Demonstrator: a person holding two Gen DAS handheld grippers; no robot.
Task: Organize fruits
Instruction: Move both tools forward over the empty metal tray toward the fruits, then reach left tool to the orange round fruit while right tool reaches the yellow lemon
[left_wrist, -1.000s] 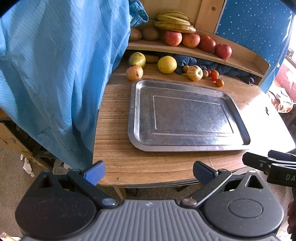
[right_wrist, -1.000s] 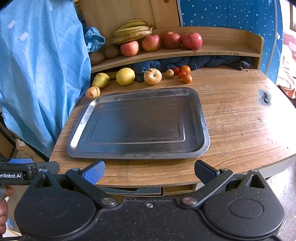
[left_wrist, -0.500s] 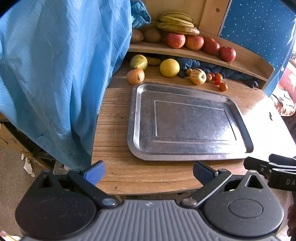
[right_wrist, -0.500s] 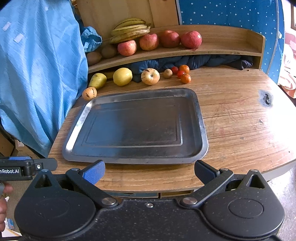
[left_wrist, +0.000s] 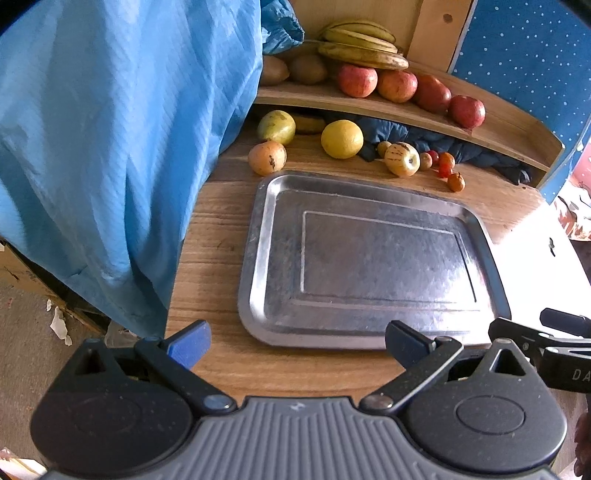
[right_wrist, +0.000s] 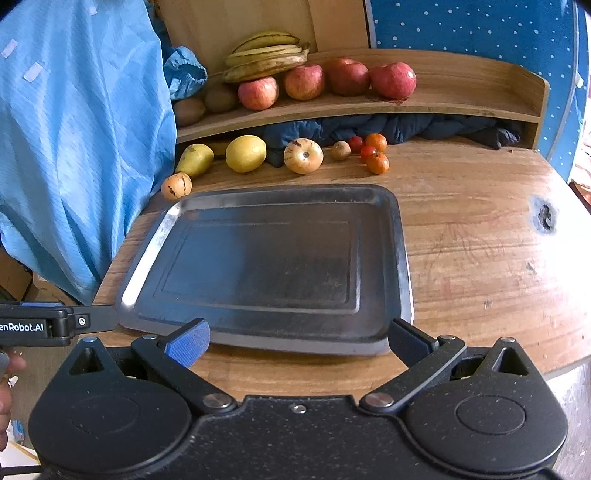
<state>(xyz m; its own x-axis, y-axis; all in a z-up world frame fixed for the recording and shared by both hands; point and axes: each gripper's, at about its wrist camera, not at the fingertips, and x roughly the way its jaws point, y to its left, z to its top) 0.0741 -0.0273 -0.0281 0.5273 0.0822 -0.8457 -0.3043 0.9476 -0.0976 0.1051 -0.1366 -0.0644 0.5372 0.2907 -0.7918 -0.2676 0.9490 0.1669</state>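
An empty metal tray (left_wrist: 258, 258) (right_wrist: 402, 258) lies on the wooden table. Behind it lie loose fruits: a small orange fruit (left_wrist: 266, 157) (right_wrist: 176, 185), a pear (left_wrist: 276, 127) (right_wrist: 194, 159), a lemon (left_wrist: 342, 139) (right_wrist: 245, 153), a striped pale fruit (left_wrist: 402, 159) (right_wrist: 303, 155) and small tomatoes (left_wrist: 446, 162) (right_wrist: 375, 153). Apples (left_wrist: 357, 80) (right_wrist: 304, 82) and bananas (left_wrist: 360, 44) (right_wrist: 266, 55) sit on the shelf. My left gripper (left_wrist: 297, 341) is open and empty at the tray's near edge. My right gripper (right_wrist: 299, 341) is open and empty there too.
A blue cloth (left_wrist: 110, 147) (right_wrist: 74, 147) hangs over the table's left side. A dark blue cloth (right_wrist: 388, 127) lies under the shelf. The table (right_wrist: 480, 240) has a dark burn mark (right_wrist: 543, 218) at the right. The table's front edge lies just below both grippers.
Both grippers have moved forward toward the tray and fruits. Their jaws have stayed open.
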